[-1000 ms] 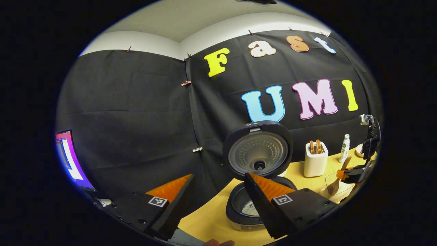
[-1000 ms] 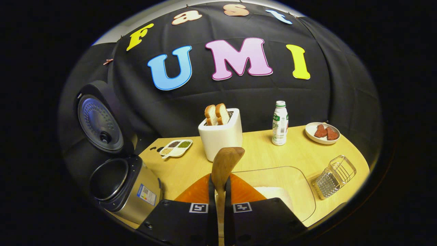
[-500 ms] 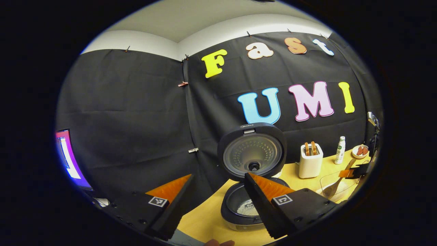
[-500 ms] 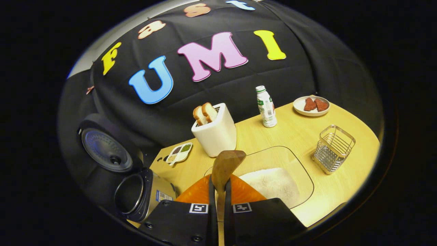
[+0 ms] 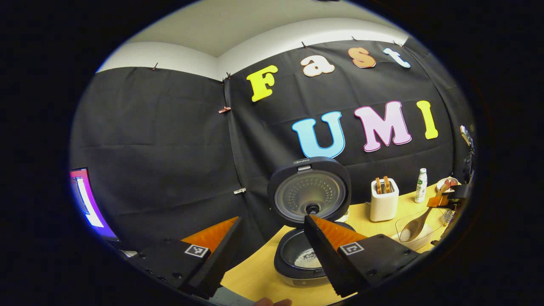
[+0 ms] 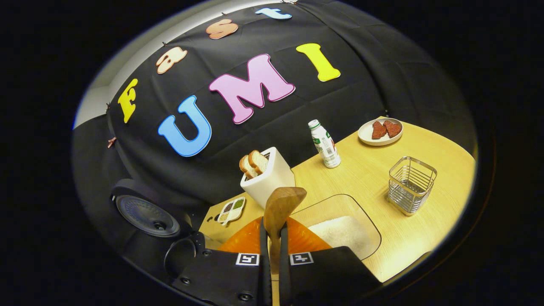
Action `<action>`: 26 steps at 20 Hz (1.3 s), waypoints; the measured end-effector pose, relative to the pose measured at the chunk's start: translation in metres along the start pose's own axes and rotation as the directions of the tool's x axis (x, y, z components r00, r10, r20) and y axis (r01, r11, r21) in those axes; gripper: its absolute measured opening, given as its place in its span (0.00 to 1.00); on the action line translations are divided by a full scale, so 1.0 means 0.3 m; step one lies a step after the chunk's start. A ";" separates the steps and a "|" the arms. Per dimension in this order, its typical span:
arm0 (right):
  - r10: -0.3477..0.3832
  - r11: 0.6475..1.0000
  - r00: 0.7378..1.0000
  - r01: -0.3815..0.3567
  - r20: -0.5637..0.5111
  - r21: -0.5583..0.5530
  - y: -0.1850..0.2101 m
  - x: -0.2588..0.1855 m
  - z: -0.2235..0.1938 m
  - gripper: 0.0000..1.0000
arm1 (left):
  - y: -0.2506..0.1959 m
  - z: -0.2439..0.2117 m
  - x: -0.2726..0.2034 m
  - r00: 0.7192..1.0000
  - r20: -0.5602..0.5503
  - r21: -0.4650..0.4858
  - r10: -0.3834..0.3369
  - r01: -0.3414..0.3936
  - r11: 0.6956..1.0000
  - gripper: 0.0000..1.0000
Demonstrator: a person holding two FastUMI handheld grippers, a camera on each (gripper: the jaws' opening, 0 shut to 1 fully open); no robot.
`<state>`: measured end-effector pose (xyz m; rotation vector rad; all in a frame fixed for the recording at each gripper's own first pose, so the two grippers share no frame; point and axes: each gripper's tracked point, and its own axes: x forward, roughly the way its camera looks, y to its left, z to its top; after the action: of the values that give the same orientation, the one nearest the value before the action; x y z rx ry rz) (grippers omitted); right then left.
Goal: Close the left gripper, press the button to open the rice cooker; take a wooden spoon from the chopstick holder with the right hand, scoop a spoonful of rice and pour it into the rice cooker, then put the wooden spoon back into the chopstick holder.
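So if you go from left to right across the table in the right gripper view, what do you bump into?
Rice cooker → snack dish → toaster → milk bottle → meat plate → wire holder. I skipped the spoon and the rice tub, which overlap the others.

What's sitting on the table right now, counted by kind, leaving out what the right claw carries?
Rice cooker: 1
Toaster: 1
Bottle: 1
Plate of food: 1
Wire chopstick holder: 1
Clear rice tub: 1
Divided grain dish: 1
Total: 7
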<state>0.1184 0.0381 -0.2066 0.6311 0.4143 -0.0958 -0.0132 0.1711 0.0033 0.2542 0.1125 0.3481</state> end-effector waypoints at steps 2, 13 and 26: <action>0.015 1.000 1.000 -0.015 0.017 -0.012 0.013 -0.003 0.019 0.11 | 0.001 0.001 -0.005 1.000 -0.001 0.001 0.002 -0.002 1.000 0.96; 0.194 0.978 0.980 -0.197 0.047 0.066 0.350 -0.094 0.077 0.11 | 0.103 0.009 -0.029 0.999 0.016 -0.005 0.050 -0.050 0.999 0.96; 0.508 0.708 0.852 -0.497 -0.126 -0.501 0.898 -0.158 -0.256 0.11 | 0.239 -0.034 -0.046 0.991 0.007 -0.035 0.130 -0.130 0.991 0.96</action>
<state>0.1055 0.2988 -0.0945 0.1831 0.2144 0.5280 -0.0508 0.2338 0.0133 0.2291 0.0808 0.4780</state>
